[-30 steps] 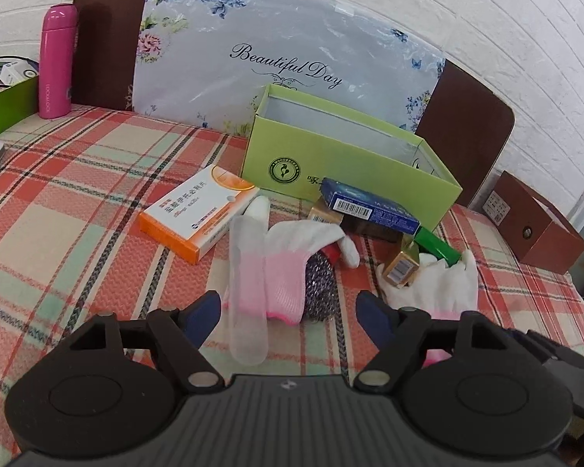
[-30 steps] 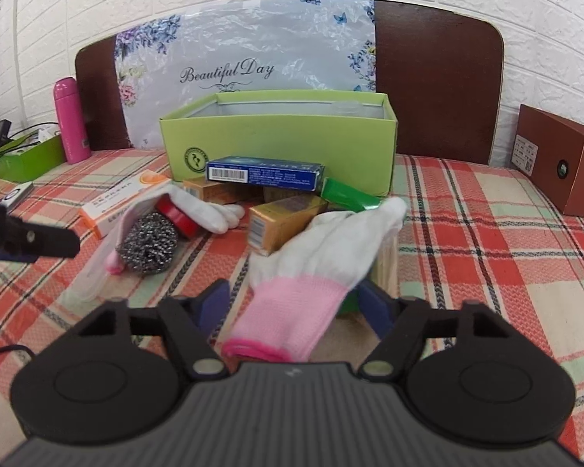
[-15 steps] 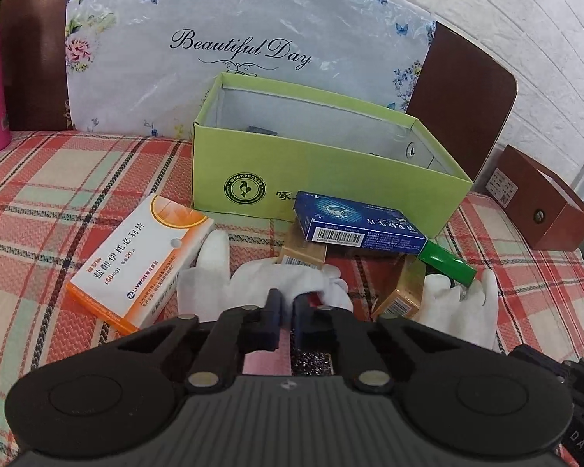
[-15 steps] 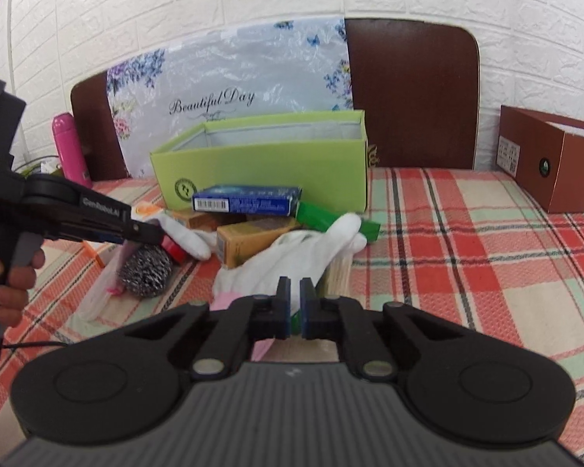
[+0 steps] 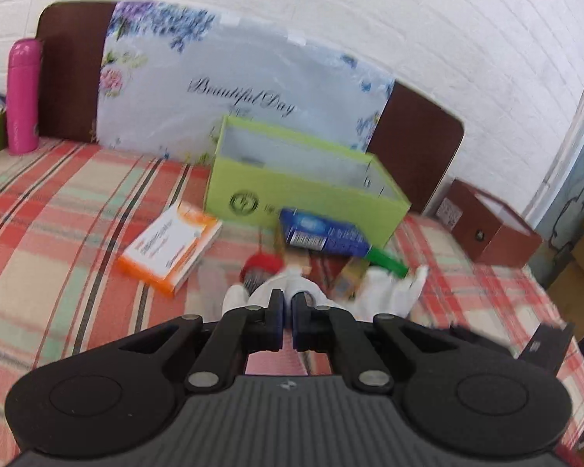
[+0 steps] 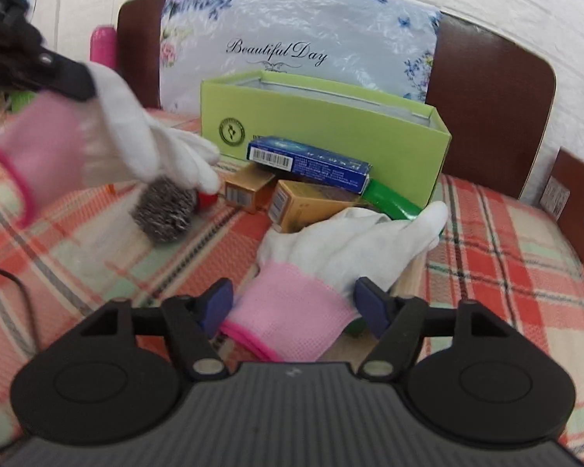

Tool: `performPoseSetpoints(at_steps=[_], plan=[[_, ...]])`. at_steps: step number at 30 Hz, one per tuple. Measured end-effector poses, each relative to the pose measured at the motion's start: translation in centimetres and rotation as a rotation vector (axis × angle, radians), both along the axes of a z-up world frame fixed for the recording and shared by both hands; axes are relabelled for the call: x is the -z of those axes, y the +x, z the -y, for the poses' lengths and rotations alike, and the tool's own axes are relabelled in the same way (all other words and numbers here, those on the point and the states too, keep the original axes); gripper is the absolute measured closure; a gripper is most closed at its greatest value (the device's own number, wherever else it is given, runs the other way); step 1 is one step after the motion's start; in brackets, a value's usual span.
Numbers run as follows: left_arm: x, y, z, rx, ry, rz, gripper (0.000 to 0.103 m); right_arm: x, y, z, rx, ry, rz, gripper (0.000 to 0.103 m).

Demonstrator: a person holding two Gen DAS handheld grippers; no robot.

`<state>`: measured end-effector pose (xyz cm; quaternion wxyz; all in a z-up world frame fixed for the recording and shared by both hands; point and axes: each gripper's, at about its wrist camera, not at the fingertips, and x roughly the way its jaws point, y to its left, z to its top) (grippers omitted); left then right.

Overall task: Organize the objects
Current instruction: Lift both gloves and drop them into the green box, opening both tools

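My left gripper point(image 5: 287, 303) is shut on a white glove with a pink cuff point(image 5: 288, 284). In the right wrist view that glove point(image 6: 116, 136) hangs in the air at the left, above a steel scourer point(image 6: 163, 214). My right gripper point(image 6: 294, 299) has its jaws opening. The pink cuff of a second white glove point(image 6: 292, 311) lies on the cloth between its fingers, and the pads stand off it. A light green open box point(image 6: 331, 124) stands behind, with a blue carton point(image 6: 307, 161), two tan cartons point(image 6: 303, 206) and a green tube point(image 6: 393, 202) piled at its front.
An orange and white medicine box point(image 5: 171, 245) lies left of the pile on the plaid cloth point(image 5: 78, 214). A pink bottle point(image 5: 21, 97) stands at the far left. A brown box point(image 5: 490, 229) sits at the right edge. A floral board point(image 5: 233, 89) leans behind.
Both grippers closed from open. The left one then rose with its glove, uncovering the scourer. The right one has opened again around the second glove's cuff.
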<state>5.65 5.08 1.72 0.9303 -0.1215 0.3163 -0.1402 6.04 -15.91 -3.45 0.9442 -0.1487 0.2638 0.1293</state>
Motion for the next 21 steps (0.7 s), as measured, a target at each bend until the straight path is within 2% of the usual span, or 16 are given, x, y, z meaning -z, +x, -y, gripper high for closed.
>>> performPoseSetpoints(at_steps=[1,2,3,7,9,10,12,13,14,16,19,21], plan=[[0.7,-0.2,-0.1,-0.003,0.005,-0.024,0.101,-0.3,-0.1,0.0,-0.019,0.004,0.003,0.071],[1.5,-0.3,-0.4,-0.005,0.004,-0.052,0.101,-0.6,-0.3,0.3,-0.031,0.041,-0.003,0.089],[2.2,-0.4,-0.5,-0.006,0.0,-0.077,0.101,-1.1,-0.3,0.7,-0.034,0.084,-0.013,0.094],[3.8,-0.7,-0.6,-0.029,0.001,-0.125,0.099,-3.6,-1.4,2.8,-0.033,0.2,-0.005,0.094],[4.0,-0.7,-0.6,-0.031,-0.002,-0.125,0.091,-5.3,-2.4,4.3,-0.055,0.298,-0.002,0.094],[4.0,-0.6,-0.5,-0.032,-0.008,-0.124,0.086,-6.1,-3.0,5.0,-0.066,0.33,-0.001,0.094],[4.2,-0.6,-0.4,-0.05,-0.01,-0.12,0.053,-7.0,-4.1,5.9,-0.08,0.341,-0.002,0.094],[4.2,-0.5,-0.3,-0.062,-0.007,-0.116,0.045,-7.0,-4.4,6.2,-0.076,0.327,-0.01,0.093],[4.3,-0.6,-0.1,-0.077,0.0,-0.108,0.037,-6.8,-4.7,6.3,-0.07,0.308,-0.029,0.093],[4.3,-0.5,0.3,-0.084,0.006,-0.102,0.036,-5.4,-5.0,6.4,-0.06,0.272,-0.092,0.091],[4.5,0.0,0.7,-0.063,-0.015,-0.136,0.033,-2.5,-5.2,6.5,0.001,0.26,-0.208,0.081],[4.6,0.2,0.9,-0.049,-0.043,-0.157,0.033,-1.6,-5.6,6.7,0.038,0.283,-0.229,0.055]])
